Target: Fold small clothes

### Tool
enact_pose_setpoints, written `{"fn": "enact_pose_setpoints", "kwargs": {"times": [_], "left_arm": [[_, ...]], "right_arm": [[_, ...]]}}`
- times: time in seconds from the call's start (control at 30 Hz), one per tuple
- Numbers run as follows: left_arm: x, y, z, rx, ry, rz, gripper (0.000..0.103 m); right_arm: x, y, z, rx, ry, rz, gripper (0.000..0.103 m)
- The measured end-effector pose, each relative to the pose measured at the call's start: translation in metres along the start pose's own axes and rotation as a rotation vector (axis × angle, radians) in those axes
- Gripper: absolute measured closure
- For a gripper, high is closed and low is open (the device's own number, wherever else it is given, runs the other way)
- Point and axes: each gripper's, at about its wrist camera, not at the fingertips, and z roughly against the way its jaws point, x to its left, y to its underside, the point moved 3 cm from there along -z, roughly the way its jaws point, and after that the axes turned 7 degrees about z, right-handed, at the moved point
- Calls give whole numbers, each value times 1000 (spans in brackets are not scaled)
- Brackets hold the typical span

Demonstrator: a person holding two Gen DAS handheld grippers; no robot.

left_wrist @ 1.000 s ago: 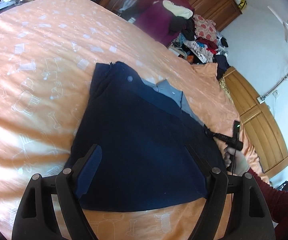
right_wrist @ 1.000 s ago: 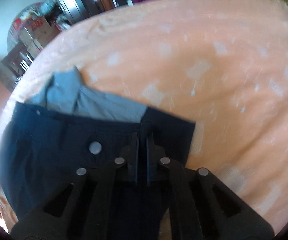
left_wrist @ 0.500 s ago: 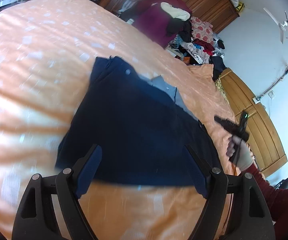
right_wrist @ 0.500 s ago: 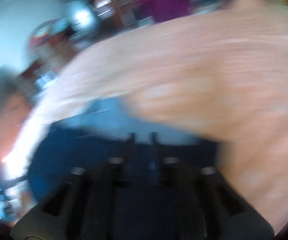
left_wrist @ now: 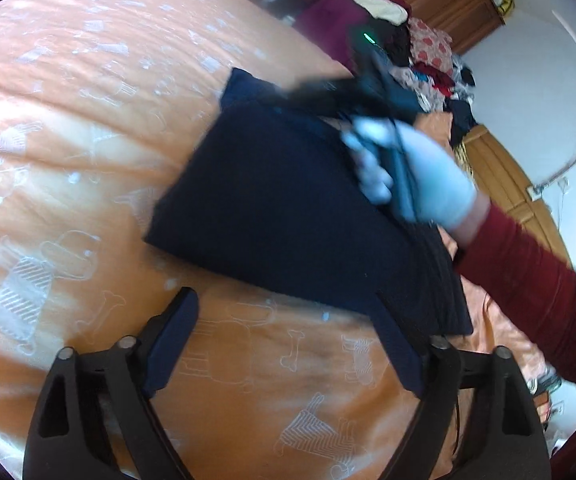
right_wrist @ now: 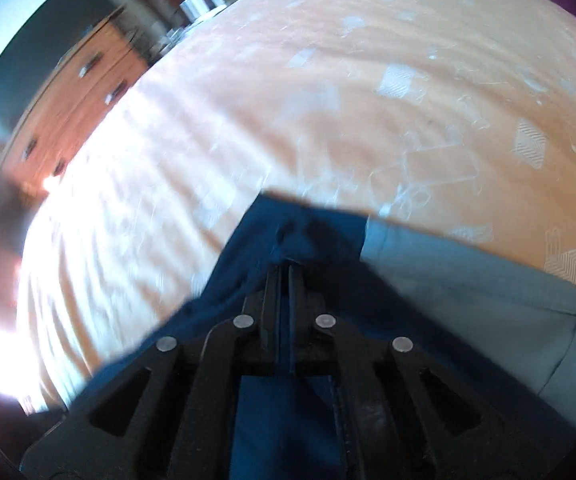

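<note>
The right gripper [right_wrist: 284,270] has swung over the garment [left_wrist: 288,208], carrying a pinched navy edge across mid-frame. Low in frame, the left gripper [left_wrist: 284,320] hangs spread, the garment just beyond on the bedspread [left_wrist: 68,140].

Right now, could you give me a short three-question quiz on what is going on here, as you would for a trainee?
1. True or false: the left tongs are open and hold nothing.
2. What are the right tongs shut on: A, the orange bedspread; B, the navy garment; C, a cable?
3. Fill in: the gloved hand reaches over the ____ garment.

Key: 1 true; 2 B; 3 navy.
</note>
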Motion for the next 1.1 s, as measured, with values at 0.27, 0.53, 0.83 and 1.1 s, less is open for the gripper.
{"fn": "enact_pose_setpoints", "kwargs": {"times": [0.27,0.53,0.83,1.1], "left_arm": [[11,-9,1,-50,105,145,7],[17,-15,-17,-164,76,328,42],[17,-53,-44,-337,24,379,44],[-54,-79,-53,-379,-38,44,101]], "right_arm": [[15,72,86,-122,-31,-23,85],[19,142,145,-216,-49,-133,74],[22,136,155,-240,-76,-188,56],[15,80,167,-288,-209,-209,26]]}}
